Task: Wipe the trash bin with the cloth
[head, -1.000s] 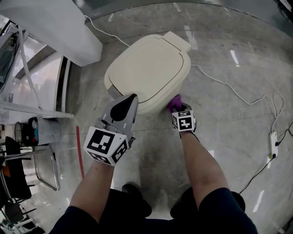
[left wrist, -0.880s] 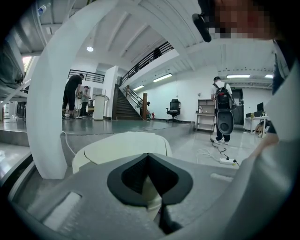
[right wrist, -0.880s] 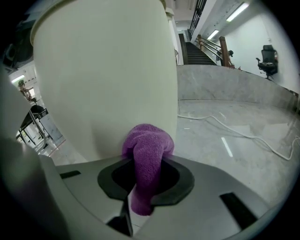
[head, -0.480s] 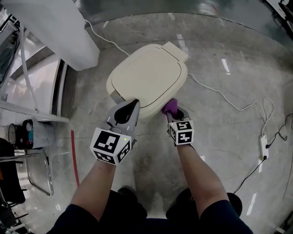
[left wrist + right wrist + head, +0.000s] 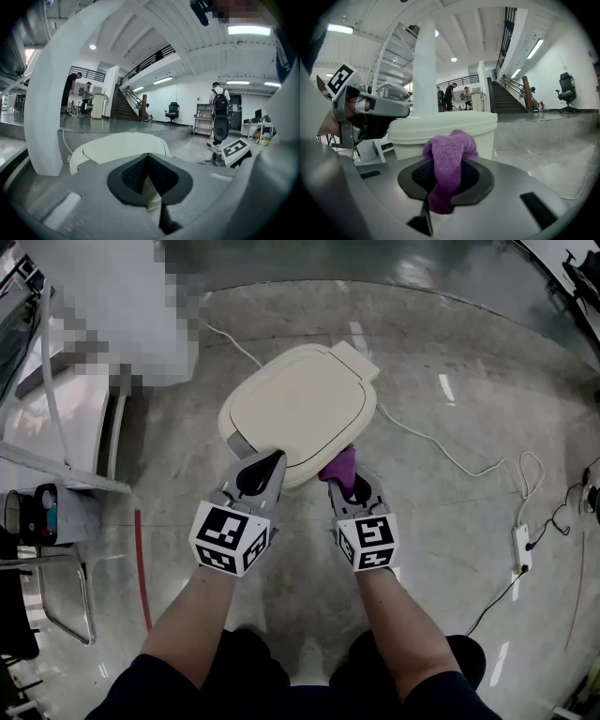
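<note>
Desk: Centre of frame?

Field: Cream trash bin, lid shut, upright on a glossy grey floor, seen from steeply above.

Desk: And the cloth?

Field: Purple cloth, clamped in the jaws of the right gripper, bunched up above them and hanging in a tail below. Held at the bin's near right edge, just under the lid's rim. Touching or only just beside: impossible to tell.

Desk: Other side?

Field: Left gripper, jaws closed together with nothing between them, poised over the bin's near rim, just beside the cloth. Both grippers level with each other, square-marker cubes facing up, at the ends of bare forearms.

Desk: Around the bin?

Field: White cable snaking over the floor from the bin's right side towards a white power strip, well apart at right. Red line on the floor at left. Thick white column rising beside the bin's far left. Farther back, in the left gripper view: a dark staircase, an office chair, a person with a backpack standing on the open floor, and another person bent forward at far left.
</note>
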Demonstrator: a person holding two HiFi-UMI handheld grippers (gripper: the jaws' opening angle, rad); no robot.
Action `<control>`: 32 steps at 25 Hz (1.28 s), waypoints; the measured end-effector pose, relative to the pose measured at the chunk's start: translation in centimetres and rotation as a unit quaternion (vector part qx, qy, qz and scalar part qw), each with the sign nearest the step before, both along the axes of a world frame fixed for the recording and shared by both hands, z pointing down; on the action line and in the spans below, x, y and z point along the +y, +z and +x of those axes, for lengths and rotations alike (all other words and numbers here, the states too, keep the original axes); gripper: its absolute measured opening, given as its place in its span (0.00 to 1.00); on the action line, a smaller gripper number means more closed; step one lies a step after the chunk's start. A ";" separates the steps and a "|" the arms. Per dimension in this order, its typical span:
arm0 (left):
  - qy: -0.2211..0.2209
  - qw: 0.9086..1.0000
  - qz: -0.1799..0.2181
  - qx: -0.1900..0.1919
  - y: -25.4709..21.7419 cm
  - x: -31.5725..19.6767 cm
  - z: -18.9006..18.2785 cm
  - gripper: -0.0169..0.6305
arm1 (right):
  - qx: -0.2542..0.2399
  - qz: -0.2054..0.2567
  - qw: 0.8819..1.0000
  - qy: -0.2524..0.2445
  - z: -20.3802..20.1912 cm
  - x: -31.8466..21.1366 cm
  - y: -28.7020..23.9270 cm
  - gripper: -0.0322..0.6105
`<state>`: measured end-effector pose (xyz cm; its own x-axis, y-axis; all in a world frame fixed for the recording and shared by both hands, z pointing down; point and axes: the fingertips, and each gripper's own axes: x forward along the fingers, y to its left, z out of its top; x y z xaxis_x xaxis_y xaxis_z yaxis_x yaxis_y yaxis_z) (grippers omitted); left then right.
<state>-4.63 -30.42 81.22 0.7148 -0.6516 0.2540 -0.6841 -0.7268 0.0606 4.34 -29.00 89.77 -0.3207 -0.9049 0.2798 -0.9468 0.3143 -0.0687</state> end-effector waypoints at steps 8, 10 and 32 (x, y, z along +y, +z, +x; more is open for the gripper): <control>-0.001 1.000 0.003 0.000 0.0 0.1 0.0 0.02 | 0.024 -0.050 0.998 -0.031 -2.8 0.8 6.2 0.17; 0.000 1.000 0.005 -0.002 0.0 0.1 0.0 0.02 | 0.028 -0.068 0.997 -0.037 -3.5 1.0 8.3 0.17; 0.004 1.000 -0.005 0.016 0.0 -0.2 -0.2 0.02 | 0.046 -0.273 0.960 -0.044 -8.0 1.3 28.6 0.17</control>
